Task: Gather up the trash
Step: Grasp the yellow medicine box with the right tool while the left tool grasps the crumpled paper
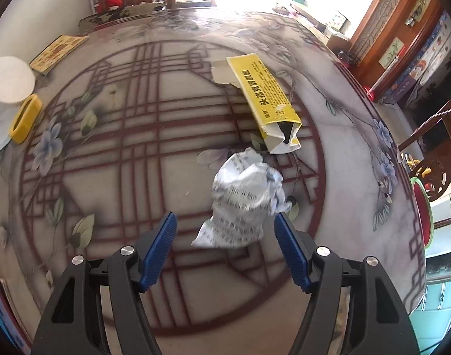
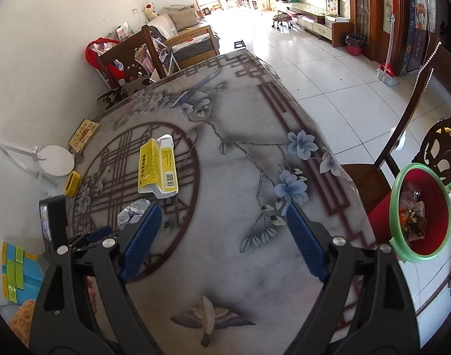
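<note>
Yellow box (image 1: 265, 100) bore black Chinese print, blurred; a barcode was seen in the right view. Crumpled printed paper (image 1: 246, 201) lay on the surface (image 1: 166, 153), between the released left claw (image 1: 225, 222) pads, untouched. Right claw (image 2: 224, 216) was spread, empty.

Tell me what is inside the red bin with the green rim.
The red bin already holds a few pieces of trash: small printed cartons and some clear plastic wrapping. They are piled together, so whatever lies beneath them, and the bin's bottom, is hidden.

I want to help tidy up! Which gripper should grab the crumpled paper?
Probably the left gripper: its open jaws already frame the crumpled paper. The right gripper points at bare table, with the paper off to its side.
</note>
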`<state>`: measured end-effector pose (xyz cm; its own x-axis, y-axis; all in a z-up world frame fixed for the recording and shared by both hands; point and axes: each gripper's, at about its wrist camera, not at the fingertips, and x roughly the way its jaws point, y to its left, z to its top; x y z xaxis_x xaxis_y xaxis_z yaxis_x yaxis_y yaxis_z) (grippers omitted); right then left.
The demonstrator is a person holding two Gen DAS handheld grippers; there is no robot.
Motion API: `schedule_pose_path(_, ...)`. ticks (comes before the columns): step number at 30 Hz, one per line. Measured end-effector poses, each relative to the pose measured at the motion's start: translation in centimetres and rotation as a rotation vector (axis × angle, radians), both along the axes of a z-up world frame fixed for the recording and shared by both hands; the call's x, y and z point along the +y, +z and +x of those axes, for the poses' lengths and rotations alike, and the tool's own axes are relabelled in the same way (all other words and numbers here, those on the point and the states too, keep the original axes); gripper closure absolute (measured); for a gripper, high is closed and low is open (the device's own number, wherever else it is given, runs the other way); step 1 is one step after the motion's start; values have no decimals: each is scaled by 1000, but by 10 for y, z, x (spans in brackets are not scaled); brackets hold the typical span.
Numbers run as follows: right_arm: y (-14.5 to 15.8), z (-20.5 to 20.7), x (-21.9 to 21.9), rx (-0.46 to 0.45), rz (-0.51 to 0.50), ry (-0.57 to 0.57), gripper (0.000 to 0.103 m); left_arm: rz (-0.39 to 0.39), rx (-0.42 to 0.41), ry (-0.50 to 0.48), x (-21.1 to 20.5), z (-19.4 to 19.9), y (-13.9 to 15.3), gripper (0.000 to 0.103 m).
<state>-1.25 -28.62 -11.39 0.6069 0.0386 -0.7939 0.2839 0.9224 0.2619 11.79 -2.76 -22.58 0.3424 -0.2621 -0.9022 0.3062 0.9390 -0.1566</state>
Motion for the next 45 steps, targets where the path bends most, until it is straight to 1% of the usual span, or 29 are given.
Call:
schedule_pose_path(3, -2, 3, 6, 16, -7, 3, 19, -26, 10, -30, -9, 9, -5, 40)
schedule_pose_path(4, -2, 5, 9, 22, -10, 6, 19, -42, 24, -38, -10, 12, -8, 52)
schedule_pose_path(5, -3, 8, 12, 28, -14, 13, 19, -57, 38, -39, -10, 13, -10, 61)
schedule_pose_path(8, -4, 19, 25, 45, -29, 44, 19, -71, 44, -34, -4, 15, -9, 65)
schedule_pose_path(13, -6, 46, 45, 61, -26, 110, 19, -108, 55, 9, 22, 11, -2, 66)
schedule_pose_path(16, -13, 77, 59, 85, -22, 159, 18, -114, 42, 42, 42, 8, 5, 66)
schedule_pose_path(20, -33, 125, 73, 127, 24, 203, 18, -100, 20, 90, 68, 7, 12, 66)
schedule_pose_path(24, -57, 174, 95, 176, -14, 251, 18, -78, 9, 120, 85, 9, 13, 65)
schedule_pose_path(27, -81, 206, 107, 230, -36, 269, 18, -67, 17, 139, 95, 11, 8, 65)
schedule_pose_path(32, -113, 236, 124, 302, -119, 305, 18, -64, 34, 159, 105, 11, 1, 65)
schedule_pose_path(34, -123, 240, 128, 324, -128, 326, 31, -65, 37, 166, 107, 12, 0, 65)
schedule_pose_path(36, -131, 241, 131, 346, -124, 344, 55, -66, 39, 173, 108, 13, -1, 65)
schedule_pose_path(37, -132, 241, 131, 345, -119, 347, 58, -66, 39, 175, 108, 13, -2, 65)
schedule_pose_path(38, -131, 240, 130, 334, -120, 348, 63, -65, 38, 178, 109, 14, -2, 65)
schedule_pose_path(41, -122, 236, 129, 307, -99, 357, 63, -60, 40, 180, 108, 14, -3, 65)
schedule_pose_path(45, -100, 220, 127, 241, -50, 368, 63, -49, 44, 179, 107, 16, -5, 62)
